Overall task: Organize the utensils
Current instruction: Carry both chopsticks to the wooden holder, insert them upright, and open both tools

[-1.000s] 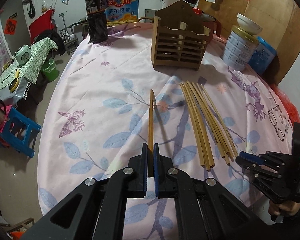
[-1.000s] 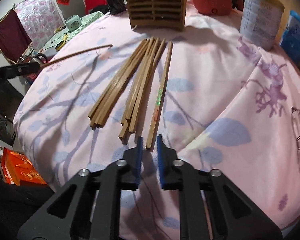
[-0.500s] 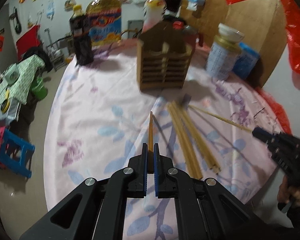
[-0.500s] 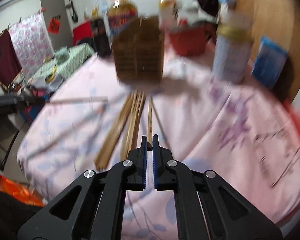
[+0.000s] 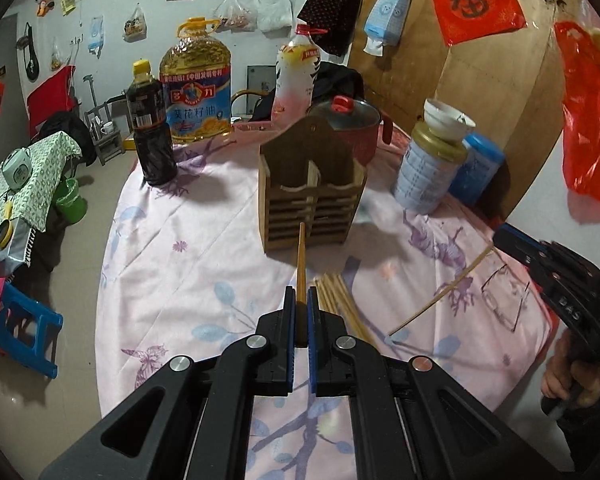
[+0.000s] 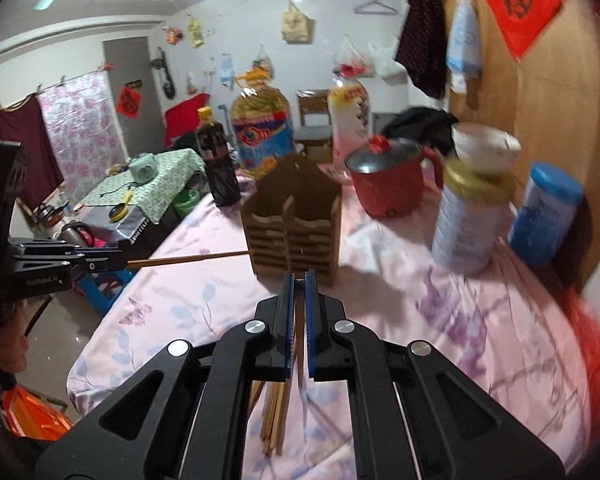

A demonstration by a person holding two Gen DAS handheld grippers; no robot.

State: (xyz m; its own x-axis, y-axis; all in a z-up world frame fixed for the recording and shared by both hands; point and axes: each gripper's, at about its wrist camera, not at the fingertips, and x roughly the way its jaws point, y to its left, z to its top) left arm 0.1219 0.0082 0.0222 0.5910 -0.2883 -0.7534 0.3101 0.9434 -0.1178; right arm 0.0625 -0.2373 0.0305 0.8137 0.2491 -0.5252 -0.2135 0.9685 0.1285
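The left gripper point(image 5: 298, 312) pinches one chopstick point(image 5: 301, 260) near its thick end; its tip points at the holder point(image 5: 312, 200) in the centre of the frame. The right gripper point(image 6: 299, 292) also pinches a chopstick point(image 5: 440, 292), seen at the right of the left view. Both hands are raised above the cloth point(image 5: 204, 248). The pile point(image 5: 340, 300) lies below. Chopsticks look light, stiff and smooth, so they may swivel in the pads; I would hold them near the thick end.

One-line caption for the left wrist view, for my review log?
Left gripper shut on a chopstick aimed at the wooden holder; right gripper lifts another chopstick beside it.
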